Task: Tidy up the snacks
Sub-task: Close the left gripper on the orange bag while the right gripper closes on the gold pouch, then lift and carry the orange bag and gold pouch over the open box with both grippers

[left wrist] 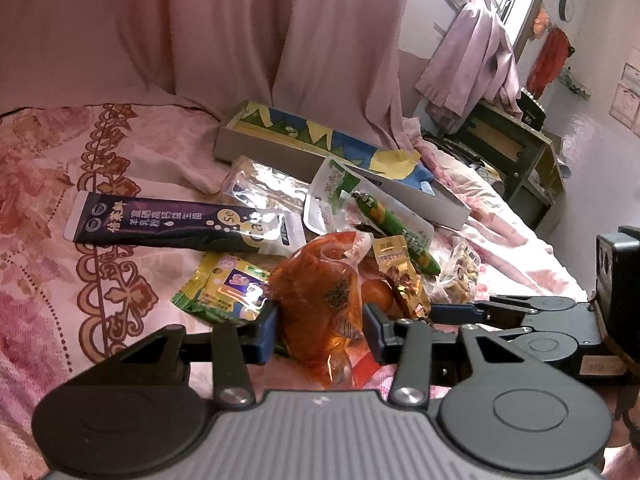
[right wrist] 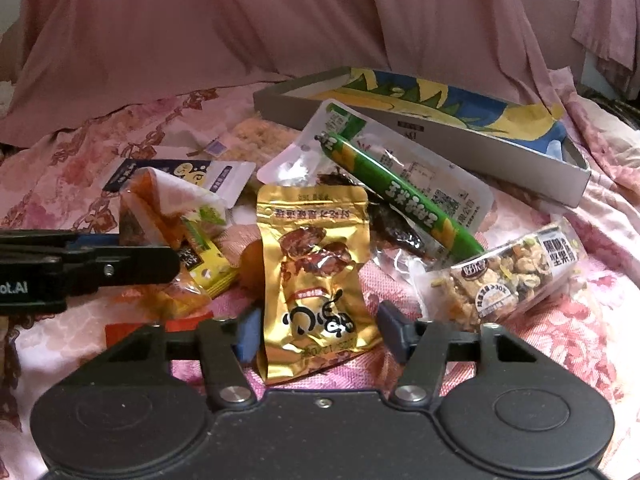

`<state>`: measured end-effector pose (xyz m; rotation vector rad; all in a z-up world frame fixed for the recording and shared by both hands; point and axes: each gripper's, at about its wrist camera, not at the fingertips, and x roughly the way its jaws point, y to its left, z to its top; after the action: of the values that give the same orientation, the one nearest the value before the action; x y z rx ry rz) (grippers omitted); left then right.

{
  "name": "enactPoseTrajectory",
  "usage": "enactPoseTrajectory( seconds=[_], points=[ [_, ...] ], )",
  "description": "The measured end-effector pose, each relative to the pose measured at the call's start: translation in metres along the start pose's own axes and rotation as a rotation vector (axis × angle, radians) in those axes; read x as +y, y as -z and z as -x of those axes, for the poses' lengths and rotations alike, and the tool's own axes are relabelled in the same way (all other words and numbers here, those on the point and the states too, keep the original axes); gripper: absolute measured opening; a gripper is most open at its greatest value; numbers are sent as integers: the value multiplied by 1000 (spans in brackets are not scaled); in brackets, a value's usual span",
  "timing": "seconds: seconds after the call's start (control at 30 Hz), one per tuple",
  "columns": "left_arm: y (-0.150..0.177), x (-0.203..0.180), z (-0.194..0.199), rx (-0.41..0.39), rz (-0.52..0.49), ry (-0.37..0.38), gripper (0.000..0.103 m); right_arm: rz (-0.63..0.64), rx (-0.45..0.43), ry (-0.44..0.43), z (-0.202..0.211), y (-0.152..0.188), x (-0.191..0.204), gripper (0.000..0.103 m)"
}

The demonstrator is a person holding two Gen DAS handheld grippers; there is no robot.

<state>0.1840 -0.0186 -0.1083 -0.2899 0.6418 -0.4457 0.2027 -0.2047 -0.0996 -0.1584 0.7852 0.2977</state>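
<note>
Snacks lie heaped on a pink floral bedspread. My left gripper is shut on a translucent orange packet, with a blue pad against each side. My right gripper is shut on the lower part of a gold foil packet. Behind it lie a green sausage stick on a clear pouch, a nut bar packet and a small orange fruit. A dark purple sachet and a yellow-green packet lie to the left. A shallow grey box sits open behind the heap.
A pink curtain hangs close behind the bed. The bed's right edge drops to the floor beside a dark desk. The two grippers work side by side, one finger of the right one just right of the left.
</note>
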Motion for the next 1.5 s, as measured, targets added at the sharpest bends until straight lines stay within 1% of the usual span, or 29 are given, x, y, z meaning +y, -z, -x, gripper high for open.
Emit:
enactPoseTrajectory(
  seconds=[0.13, 0.27, 0.4, 0.6, 0.8, 0.93, 0.97, 1.07, 1.17, 1.27, 1.4, 1.5],
  points=[
    [0, -1, -1, -12, 0, 0, 46, 41, -19, 39, 3, 0, 6, 58],
    [-1, 0, -1, -21, 16, 2, 45, 138, -54, 96, 8, 2, 19, 56],
    [-1, -1, 1, -34, 9, -1, 45, 227, -92, 157, 13, 4, 28, 56],
    [0, -4, 6, -66, -3, -11, 45, 339, -156, 218, 20, 8, 40, 54],
    [-1, -6, 9, -94, 1, -36, 45, 436, -165, 265, 19, 15, 49, 49],
    [0, -7, 12, -109, 22, -46, 45, 508, -195, 312, 20, 19, 55, 47],
    [0, -8, 12, -110, 20, -51, 45, 519, -199, 318, 21, 20, 55, 16],
    [0, -9, 14, -110, 41, -50, 45, 539, -197, 345, 21, 21, 56, 15],
    [1, -9, 15, -104, 61, -54, 45, 510, -188, 332, 22, 19, 51, 15],
    [1, -10, 14, -94, 61, -65, 45, 516, -189, 330, 22, 19, 52, 14],
    [-4, -13, 17, -110, 82, -67, 45, 528, -195, 338, 24, 19, 54, 14],
    [-12, -19, 18, -128, 78, -71, 45, 524, -202, 345, 27, 18, 54, 14]
  ],
)
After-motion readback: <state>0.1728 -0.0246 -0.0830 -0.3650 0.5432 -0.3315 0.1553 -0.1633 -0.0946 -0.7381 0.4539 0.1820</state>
